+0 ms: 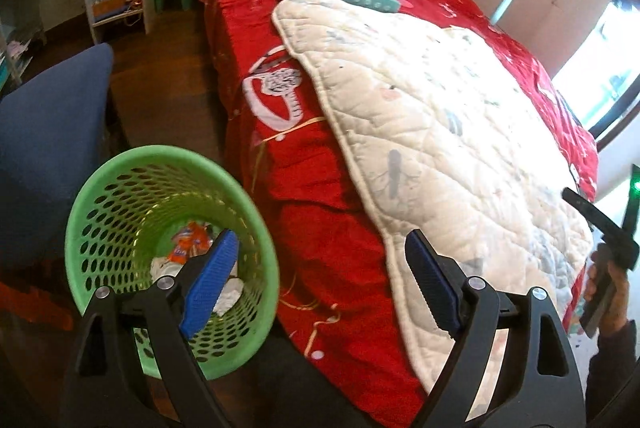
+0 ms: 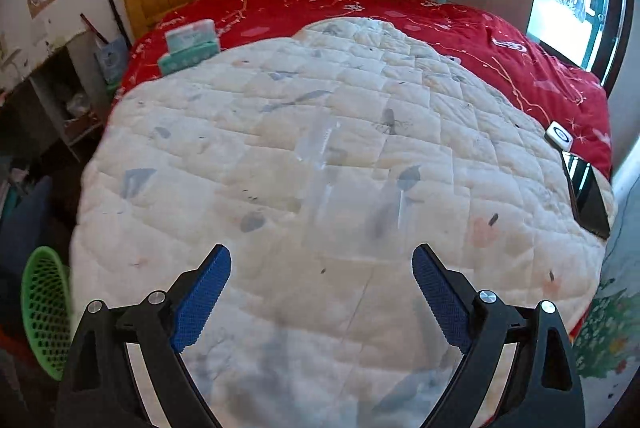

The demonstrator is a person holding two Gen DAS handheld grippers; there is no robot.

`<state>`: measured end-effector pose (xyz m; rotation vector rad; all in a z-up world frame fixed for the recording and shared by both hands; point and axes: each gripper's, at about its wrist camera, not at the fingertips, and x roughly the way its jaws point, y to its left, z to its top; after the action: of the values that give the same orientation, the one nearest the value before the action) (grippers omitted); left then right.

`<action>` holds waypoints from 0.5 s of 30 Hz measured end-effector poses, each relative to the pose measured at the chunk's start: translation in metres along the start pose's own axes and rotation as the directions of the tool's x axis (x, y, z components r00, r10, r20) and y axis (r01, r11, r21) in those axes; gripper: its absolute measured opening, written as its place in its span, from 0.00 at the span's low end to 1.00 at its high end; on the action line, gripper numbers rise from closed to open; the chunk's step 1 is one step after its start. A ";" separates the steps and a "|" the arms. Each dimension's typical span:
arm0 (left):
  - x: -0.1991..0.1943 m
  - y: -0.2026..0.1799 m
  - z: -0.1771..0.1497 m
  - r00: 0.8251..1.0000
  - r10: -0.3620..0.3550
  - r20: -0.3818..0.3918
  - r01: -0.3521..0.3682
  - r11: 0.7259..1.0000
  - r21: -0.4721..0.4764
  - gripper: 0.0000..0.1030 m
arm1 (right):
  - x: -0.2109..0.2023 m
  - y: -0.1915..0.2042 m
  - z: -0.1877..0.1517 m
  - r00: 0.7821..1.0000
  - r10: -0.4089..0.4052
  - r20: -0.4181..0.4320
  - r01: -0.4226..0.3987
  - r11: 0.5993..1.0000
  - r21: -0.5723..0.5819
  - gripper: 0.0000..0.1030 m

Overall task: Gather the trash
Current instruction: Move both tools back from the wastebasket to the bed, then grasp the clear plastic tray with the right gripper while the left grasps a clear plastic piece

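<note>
- The left hand-held gripper (image 1: 320,262) is hanging with its jaws wide apart and nothing in them, next to the green trash basket (image 1: 100,184).
- The basket is sitting on the floor beside the bed (image 1: 320,196), so trash is easy to drop in. Wrappers (image 1: 188,248) are lying inside.
- The right hand-held gripper (image 2: 322,282) is also gaping and holding nothing, pointing at a clear plastic wrapper (image 2: 344,184) lying on the white quilt (image 2: 200,156), probably the next trash.

Your left gripper (image 1: 322,248) hangs with its jaws wide apart and nothing between them, over the edge of the red bedspread (image 1: 304,132). The green basket (image 1: 92,188) stands on the floor just beside the bed, crumpled wrappers (image 1: 192,248) at its bottom. A white quilt (image 1: 440,116) lies across the bedspread.
</note>
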<state>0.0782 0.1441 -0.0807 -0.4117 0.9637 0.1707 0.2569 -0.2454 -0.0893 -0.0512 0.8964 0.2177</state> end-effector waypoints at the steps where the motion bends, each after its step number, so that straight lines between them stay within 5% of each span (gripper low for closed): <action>1: 0.001 -0.003 0.002 1.000 -0.004 -0.001 0.004 1.000 0.004 0.82 | 0.007 0.000 0.003 1.000 -0.005 -0.004 0.005 1.000 0.003 0.87; 7: 0.006 -0.019 0.012 1.000 -0.015 -0.003 0.015 1.000 0.026 0.82 | 0.040 -0.004 0.012 0.997 -0.073 -0.037 0.074 0.997 0.005 0.84; 11: 0.010 -0.036 0.022 0.999 -0.040 -0.001 0.040 0.998 0.050 0.82 | 0.050 -0.009 0.011 0.995 -0.083 -0.063 0.085 0.996 0.023 0.73; 15: 0.016 -0.062 0.032 0.997 -0.079 0.003 0.078 0.992 0.095 0.82 | 0.046 -0.014 0.008 0.997 -0.060 -0.057 0.061 0.998 0.030 0.72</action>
<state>0.1316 0.0999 -0.0615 -0.3606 0.9438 0.0548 0.2937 -0.2500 -0.1208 -0.0554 0.9527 0.1462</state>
